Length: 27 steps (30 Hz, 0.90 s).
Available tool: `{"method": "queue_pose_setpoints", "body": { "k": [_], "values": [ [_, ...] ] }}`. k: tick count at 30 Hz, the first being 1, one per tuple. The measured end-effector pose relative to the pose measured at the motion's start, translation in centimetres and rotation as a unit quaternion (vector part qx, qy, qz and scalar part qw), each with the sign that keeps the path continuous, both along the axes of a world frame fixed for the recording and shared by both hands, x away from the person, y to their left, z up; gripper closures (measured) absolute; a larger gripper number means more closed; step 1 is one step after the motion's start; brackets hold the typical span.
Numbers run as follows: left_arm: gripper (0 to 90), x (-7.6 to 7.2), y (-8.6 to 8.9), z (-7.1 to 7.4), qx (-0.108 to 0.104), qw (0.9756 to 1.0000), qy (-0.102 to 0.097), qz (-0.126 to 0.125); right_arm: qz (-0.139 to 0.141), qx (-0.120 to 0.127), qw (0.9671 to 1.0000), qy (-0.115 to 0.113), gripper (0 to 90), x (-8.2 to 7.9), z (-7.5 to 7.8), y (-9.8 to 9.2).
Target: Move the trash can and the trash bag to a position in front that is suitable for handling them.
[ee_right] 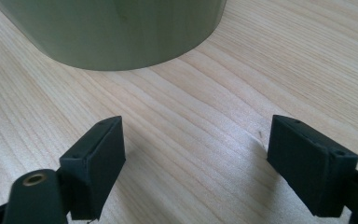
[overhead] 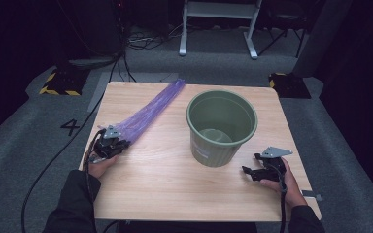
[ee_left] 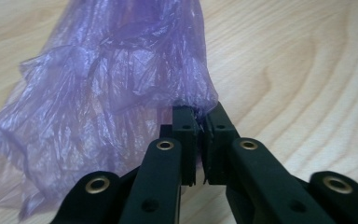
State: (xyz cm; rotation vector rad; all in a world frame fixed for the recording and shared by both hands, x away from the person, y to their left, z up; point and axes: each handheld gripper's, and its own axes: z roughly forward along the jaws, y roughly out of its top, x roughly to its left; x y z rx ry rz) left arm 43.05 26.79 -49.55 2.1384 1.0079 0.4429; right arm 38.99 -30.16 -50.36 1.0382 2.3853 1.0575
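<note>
My left gripper (ee_left: 199,140) has its jaws pressed together on the near edge of the purple plastic bag (ee_left: 107,93), a pinch of film caught between the pads. The bag stretches away from it across the wooden table (overhead: 175,189). My right gripper (ee_right: 196,163) rests wide open and holds nothing, the green bin (ee_right: 116,32) just ahead of it.
</note>
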Motion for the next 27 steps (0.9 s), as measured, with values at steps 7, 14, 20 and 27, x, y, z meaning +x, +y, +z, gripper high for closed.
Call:
{"method": "queue_pose_setpoints", "body": {
  "k": [7,14,20,27],
  "values": [
    [86.9,-0.7,-2.7,0.1,0.015,0.9989,0.003,-0.043,0.000,0.000,1.0000,0.000,19.1,0.0,0.0,0.0],
    [84.1,-2.1,-5.9,0.0,0.024,0.9959,0.006,-0.087,0.000,0.000,1.0000,0.000,19.1,0.0,0.0,0.0],
    [79.6,-3.7,-9.0,0.2,0.031,0.9922,0.008,-0.120,-0.001,0.000,1.0000,0.000,19.1,0.0,0.0,0.0],
    [69.8,-4.7,-11.4,0.3,0.031,0.9891,0.018,-0.143,0.000,0.000,1.0000,0.000,19.1,0.0,0.0,0.0]
  ]
}}
